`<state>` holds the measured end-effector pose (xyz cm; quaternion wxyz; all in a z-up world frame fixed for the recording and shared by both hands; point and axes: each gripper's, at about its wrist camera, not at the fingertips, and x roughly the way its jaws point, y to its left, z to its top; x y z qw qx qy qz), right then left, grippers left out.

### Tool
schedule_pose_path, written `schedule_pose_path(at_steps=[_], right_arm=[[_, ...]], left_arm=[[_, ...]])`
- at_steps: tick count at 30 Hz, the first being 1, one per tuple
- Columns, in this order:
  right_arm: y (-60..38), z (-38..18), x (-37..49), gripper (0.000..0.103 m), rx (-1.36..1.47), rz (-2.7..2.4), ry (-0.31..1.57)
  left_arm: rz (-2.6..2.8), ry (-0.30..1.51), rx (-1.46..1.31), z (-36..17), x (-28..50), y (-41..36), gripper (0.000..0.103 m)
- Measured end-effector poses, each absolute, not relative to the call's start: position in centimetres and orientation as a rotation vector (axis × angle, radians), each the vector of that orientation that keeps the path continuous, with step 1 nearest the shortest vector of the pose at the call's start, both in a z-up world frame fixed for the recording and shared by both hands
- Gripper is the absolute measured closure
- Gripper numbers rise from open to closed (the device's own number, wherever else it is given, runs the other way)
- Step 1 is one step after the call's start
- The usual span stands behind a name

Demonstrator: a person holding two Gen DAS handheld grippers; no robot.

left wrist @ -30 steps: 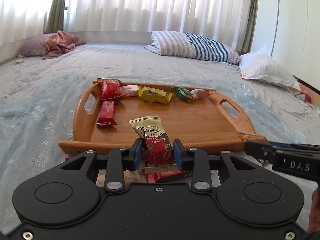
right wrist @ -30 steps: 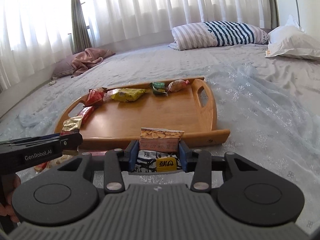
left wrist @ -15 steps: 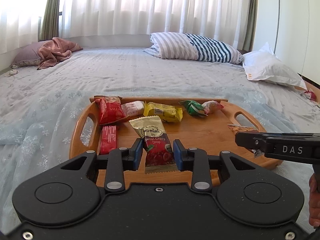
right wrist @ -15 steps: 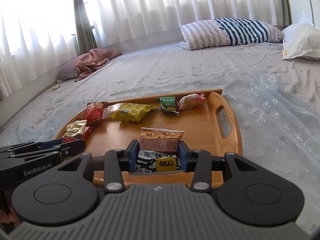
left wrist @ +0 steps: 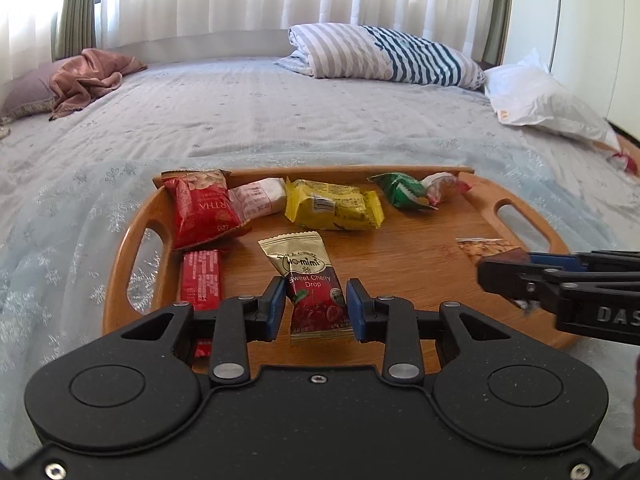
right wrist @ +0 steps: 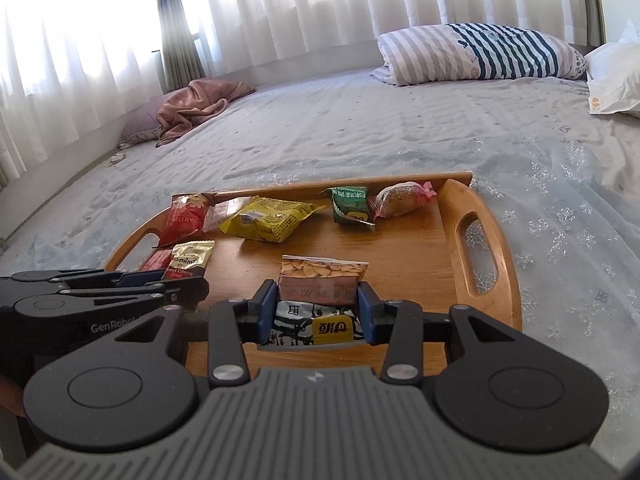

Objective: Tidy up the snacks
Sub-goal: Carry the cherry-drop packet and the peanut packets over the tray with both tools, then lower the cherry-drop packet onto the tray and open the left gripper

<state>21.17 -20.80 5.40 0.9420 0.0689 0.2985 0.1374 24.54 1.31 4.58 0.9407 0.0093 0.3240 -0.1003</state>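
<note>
A wooden tray with two handles lies on the bed; it also shows in the right wrist view. My left gripper is shut on a gold and red cherry drop packet, held over the tray's near left part. My right gripper is shut on a brown peanut packet, held over the tray's near middle. Along the tray's far side lie a red packet, a pink one, a yellow one, a green one and a small wrapped cake. A red bar lies at the left.
The bed has a pale blue cover. A striped pillow and a white pillow lie at the far right, a pink blanket at the far left. White curtains hang behind. The right gripper's side shows in the left wrist view.
Both grippers have moved forward from the tray's near edge to above its floor, each still holding its packet. The tray's snacks have not moved.
</note>
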Motion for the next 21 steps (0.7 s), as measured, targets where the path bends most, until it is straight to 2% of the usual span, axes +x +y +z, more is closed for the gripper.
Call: schedule_pose_path(at_steps=[21], right_arm=[[-22.3, 5.9, 19.6, 0.056, 0.145, 0.266, 0.607]], left_arm=[[-0.111, 0.67, 0.065, 3.6, 27.4, 2.1, 0.069]])
